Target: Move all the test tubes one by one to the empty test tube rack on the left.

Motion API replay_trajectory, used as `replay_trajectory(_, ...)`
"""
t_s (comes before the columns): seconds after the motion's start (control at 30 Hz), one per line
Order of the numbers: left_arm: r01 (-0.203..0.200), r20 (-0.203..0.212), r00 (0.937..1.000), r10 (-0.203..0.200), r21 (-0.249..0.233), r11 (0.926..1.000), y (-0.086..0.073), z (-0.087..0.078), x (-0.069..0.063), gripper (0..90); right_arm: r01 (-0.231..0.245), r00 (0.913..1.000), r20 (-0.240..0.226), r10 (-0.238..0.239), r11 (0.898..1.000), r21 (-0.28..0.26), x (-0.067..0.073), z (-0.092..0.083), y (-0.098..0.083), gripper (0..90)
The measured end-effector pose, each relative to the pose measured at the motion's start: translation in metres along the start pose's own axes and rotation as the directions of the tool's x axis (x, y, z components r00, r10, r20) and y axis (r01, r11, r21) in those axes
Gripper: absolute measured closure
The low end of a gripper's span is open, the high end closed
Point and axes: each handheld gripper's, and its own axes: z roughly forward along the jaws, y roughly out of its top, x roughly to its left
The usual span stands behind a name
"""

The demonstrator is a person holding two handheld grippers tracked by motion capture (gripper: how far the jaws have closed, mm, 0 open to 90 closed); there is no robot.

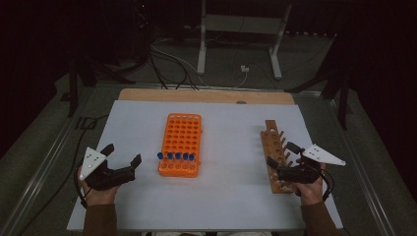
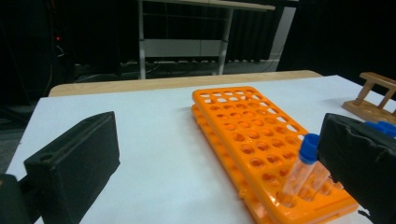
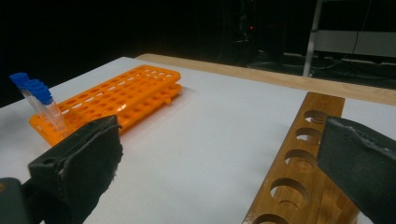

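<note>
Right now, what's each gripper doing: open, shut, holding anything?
Left gripper: open, holding nothing, beside the orange rack.
Right gripper: open, holding nothing, over the wooden rack.

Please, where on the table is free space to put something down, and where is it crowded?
Free: the white sheet between the orange rack and the wooden rack, and the strip between the left gripper and the orange rack. Crowded: that rack's near row with the blue-capped tubes, and around the right gripper at the wooden rack.

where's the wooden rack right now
In the high view the wooden rack lies on the table's right side, right of the orange rack, with the open right gripper over its near end.
</note>
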Motion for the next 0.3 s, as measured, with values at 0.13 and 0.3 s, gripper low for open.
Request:
replay_trajectory(0.13,0.002,-0.011,0.9999,-0.002,0.003,1.0,-0.0023,0.0005,0.0012,0.6,0.001,0.9999,0.011,-0.001,1.0,0.001,-0.0009,-0.0004,-0.0005,0.0)
replay_trajectory(0.3,0.01,-0.02,0.9997,-0.01,-0.001,0.9999,-0.0026,-0.0004,0.0025,0.6,0.002,0.9999,0.017,-0.002,1.0,-0.001,-0.0005,-0.0003,-0.0004,0.0)
